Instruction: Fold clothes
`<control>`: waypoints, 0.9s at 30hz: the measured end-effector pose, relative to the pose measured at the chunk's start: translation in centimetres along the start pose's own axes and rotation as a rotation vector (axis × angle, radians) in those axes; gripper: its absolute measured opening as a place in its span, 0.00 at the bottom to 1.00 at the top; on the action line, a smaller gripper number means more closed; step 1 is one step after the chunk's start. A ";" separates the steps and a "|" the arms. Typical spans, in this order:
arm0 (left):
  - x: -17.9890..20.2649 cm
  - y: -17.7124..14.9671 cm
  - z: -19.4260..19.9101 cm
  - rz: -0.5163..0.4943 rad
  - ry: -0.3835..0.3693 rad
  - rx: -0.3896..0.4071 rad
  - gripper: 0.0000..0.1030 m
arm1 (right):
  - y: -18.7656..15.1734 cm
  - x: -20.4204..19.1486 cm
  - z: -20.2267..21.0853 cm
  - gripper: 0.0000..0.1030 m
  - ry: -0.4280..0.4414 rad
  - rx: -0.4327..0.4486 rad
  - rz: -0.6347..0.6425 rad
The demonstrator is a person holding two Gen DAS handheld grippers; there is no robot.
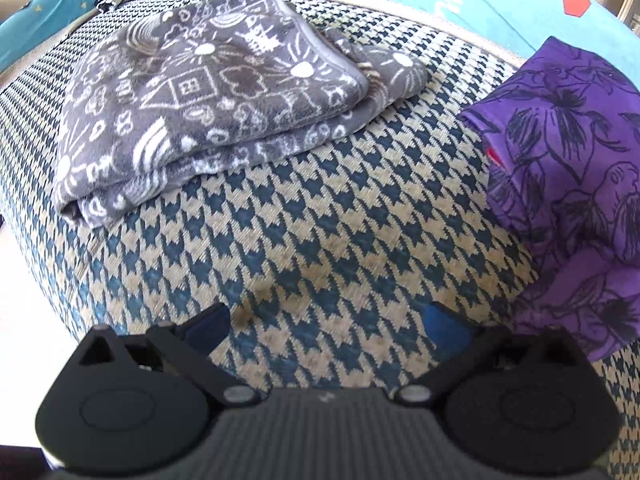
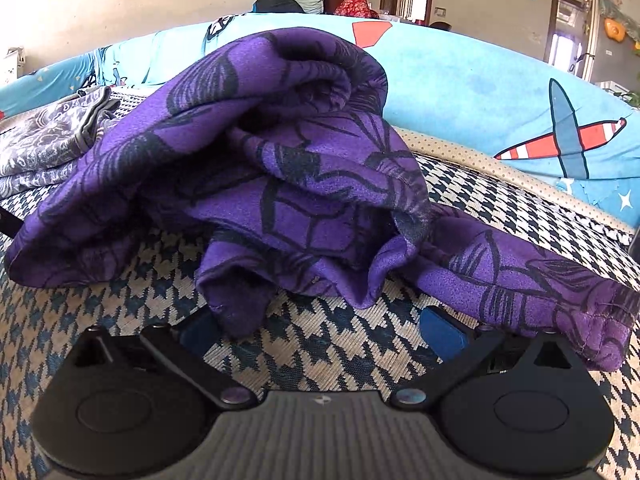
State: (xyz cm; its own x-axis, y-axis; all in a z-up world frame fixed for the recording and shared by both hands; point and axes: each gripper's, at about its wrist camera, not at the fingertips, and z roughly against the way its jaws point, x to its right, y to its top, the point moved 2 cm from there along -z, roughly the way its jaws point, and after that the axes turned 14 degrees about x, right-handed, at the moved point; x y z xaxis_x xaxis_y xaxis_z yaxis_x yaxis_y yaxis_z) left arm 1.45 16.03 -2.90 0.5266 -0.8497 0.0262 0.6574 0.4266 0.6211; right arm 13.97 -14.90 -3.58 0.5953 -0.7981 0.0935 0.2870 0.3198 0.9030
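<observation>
Open right claw (image 2: pixel 324 330), houndstooth cushion (image 2: pixel 340 344), turquoise sofa (image 2: pixel 460 80)

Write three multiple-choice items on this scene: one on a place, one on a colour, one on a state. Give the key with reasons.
1. Where does the grey patterned cloth lie?
A. On the houndstooth cushion
B. On the floor
C. In a basket

2. What colour is the rumpled cloth in front of the right gripper?
A. Red
B. Purple with black line drawings
C. Plain white

3. How does the left gripper stand?
A. Shut on the grey cloth
B. Shut on the purple cloth
C. Open, holding nothing

Key: 1 A, it rests folded on the houndstooth cushion. 2 B, purple fabric with black drawings fills the right wrist view. 3 C, its blue pads stand apart over bare cushion.
</observation>
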 end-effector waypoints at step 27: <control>-2.9 -0.4 1.3 0.090 0.112 -0.029 1.00 | -0.1 0.0 0.0 1.00 0.000 0.003 0.000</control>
State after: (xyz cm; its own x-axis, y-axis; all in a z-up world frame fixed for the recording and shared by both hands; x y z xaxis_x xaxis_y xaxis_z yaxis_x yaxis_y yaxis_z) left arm -1.05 17.94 -2.22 0.6402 -0.7682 -0.0082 0.6191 0.5096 0.5975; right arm 13.92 -14.91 -3.72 0.5950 -0.7983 0.0937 0.2848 0.3185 0.9041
